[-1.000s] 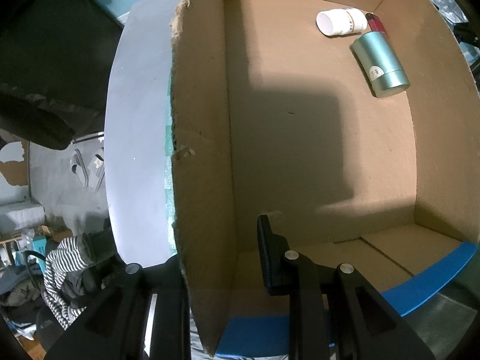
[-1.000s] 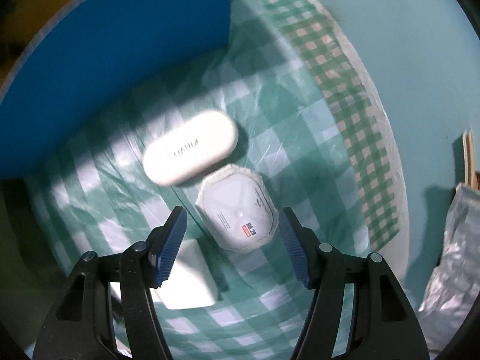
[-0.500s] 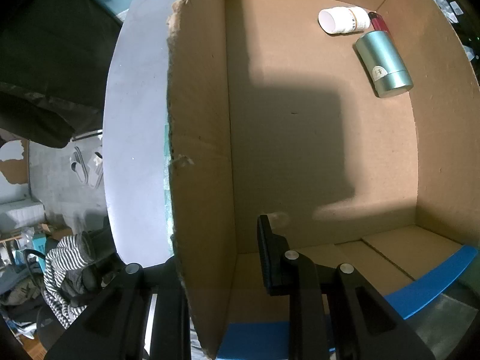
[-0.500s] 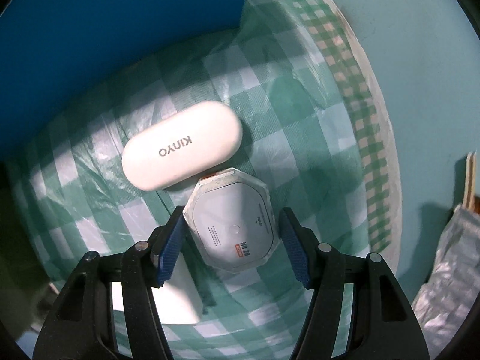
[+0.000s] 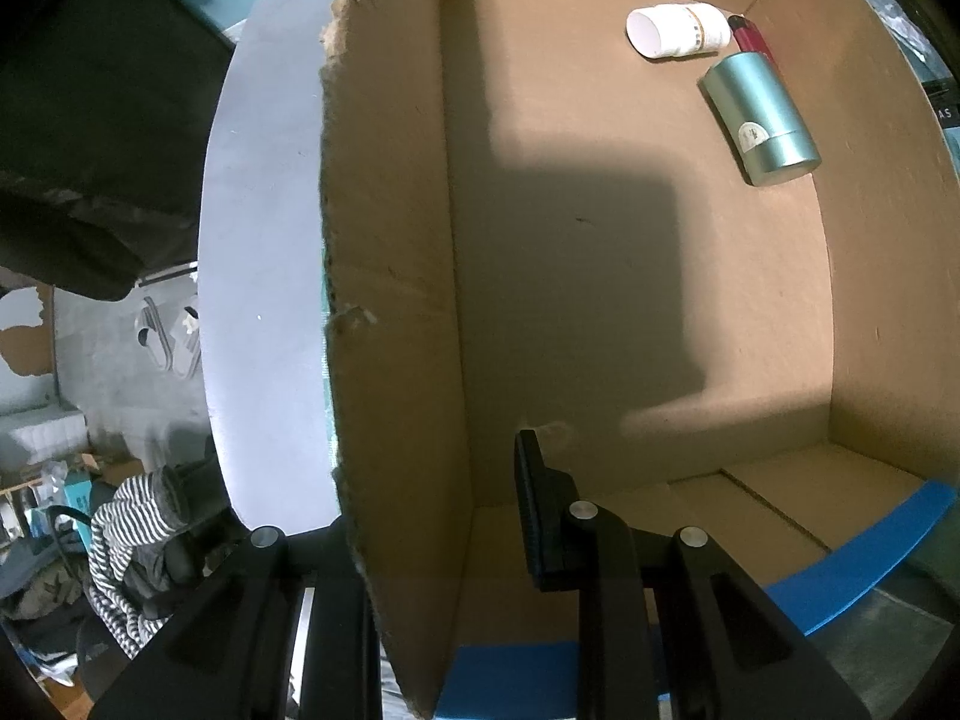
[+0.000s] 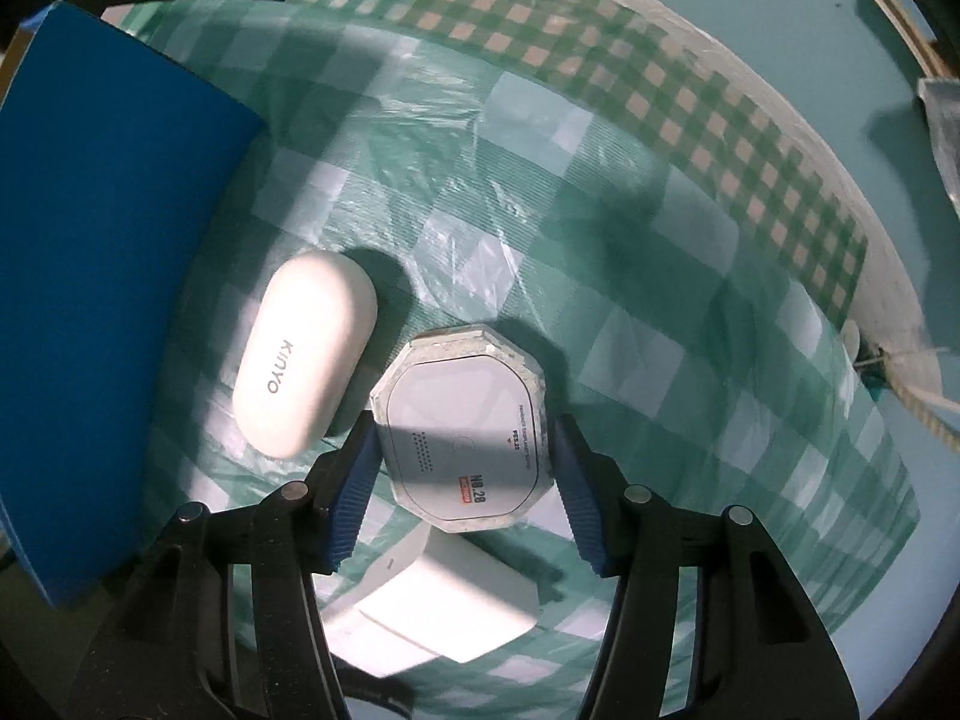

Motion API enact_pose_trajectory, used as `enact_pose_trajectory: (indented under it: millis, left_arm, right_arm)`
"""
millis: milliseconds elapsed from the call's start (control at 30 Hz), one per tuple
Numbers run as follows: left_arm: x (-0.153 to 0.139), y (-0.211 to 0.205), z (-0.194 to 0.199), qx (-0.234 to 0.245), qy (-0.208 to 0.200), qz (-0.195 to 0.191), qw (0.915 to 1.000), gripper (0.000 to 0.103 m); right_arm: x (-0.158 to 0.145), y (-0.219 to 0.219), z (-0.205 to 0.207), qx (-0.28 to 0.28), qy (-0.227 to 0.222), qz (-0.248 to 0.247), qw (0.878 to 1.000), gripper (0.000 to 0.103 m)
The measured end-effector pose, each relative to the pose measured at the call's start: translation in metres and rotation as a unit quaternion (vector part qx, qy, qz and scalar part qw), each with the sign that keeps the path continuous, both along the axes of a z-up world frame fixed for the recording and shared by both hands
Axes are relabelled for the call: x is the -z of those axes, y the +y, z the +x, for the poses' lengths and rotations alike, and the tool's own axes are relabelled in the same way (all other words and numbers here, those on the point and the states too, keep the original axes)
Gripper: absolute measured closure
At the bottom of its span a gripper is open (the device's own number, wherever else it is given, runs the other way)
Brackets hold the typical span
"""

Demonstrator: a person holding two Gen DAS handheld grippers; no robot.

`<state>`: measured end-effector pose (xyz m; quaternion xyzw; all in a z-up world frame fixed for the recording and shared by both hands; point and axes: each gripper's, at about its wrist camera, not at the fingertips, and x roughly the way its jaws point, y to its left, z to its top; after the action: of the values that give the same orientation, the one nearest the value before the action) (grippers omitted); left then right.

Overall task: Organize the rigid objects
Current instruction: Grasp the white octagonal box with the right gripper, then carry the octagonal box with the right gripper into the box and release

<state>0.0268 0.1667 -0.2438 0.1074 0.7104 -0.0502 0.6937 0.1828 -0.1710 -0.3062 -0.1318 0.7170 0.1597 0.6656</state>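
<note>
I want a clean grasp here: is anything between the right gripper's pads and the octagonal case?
Nothing visible. The right gripper, jaws just closing, straddles the octagonal case. The white oval case lies outside the left pad.

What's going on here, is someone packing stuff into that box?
Yes, a person is tidying small objects with two hand-held grippers. The left gripper is shut on the wall of the brown cardboard box, which already holds a white pill bottle, a red lighter and a pale teal metal cylinder. The right gripper has just been closing around a white octagonal case on the green checked tablecloth, beside a white oval case and a white adapter block.
</note>
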Motion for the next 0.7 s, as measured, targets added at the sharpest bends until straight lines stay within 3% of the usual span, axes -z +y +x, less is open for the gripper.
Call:
enact_pose_trajectory:
  millis: [300, 700]
  left_arm:
    - [0.0, -0.002, -0.002, 0.008, 0.0, -0.004, 1.0, 0.081]
    - [-0.002, -0.001, -0.004, 0.013, -0.004, -0.01, 0.9999, 0.081]
  right_arm:
    - [-0.006, -0.003, -0.014, 0.034, -0.021, 0.003, 0.999, 0.047]
    - [-0.062, 0.005, -0.036, 0.049, -0.042, 0.037, 0.997, 0.047]
